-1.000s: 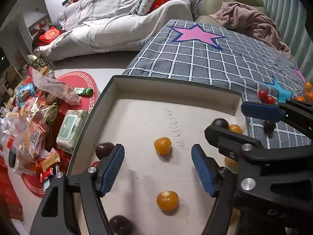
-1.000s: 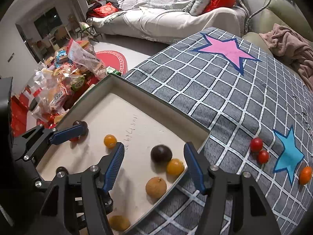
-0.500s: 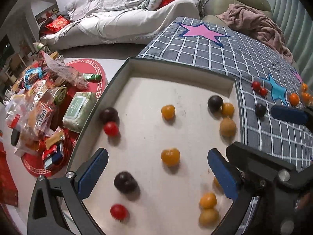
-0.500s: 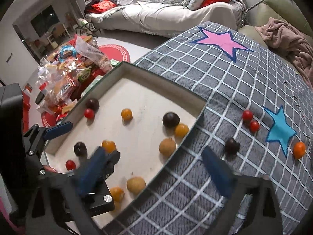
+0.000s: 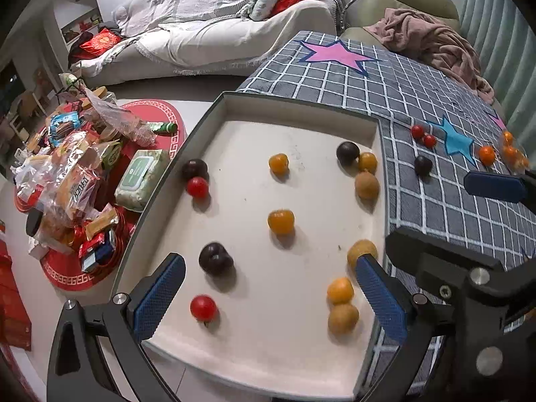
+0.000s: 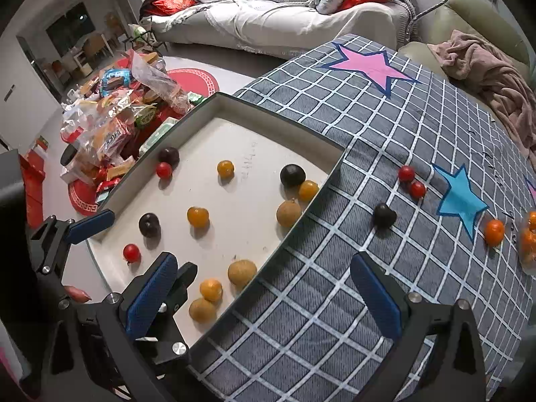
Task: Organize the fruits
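Observation:
A white tray (image 5: 301, 102) with a dark rim lies on a grey checked cloth (image 6: 368, 127). In it lie several oranges, dark plums, red tomatoes and brown longans. My left gripper (image 5: 269, 301) hovers open over the tray's near end, holding nothing; a red tomato (image 5: 203, 307) and an orange (image 5: 340, 289) lie below it. My right gripper (image 6: 264, 296) hangs open and empty above the tray's right rim (image 6: 278, 114). On the cloth to the right are two red tomatoes (image 6: 406, 173), a dark plum (image 6: 384, 215) and an orange (image 6: 494, 231).
Snack packets (image 5: 70, 181) and a pack of wipes (image 5: 142, 179) are piled on red mats on the floor left of the tray. A covered sofa (image 6: 284, 16) stands behind. A pink blanket (image 6: 485, 70) lies at the cloth's far right, and more oranges (image 6: 529, 238) at its right edge.
Both grippers have spread their jaws from partly open to wide. Both have drawn back and up from the tray, so more of its fruit shows.

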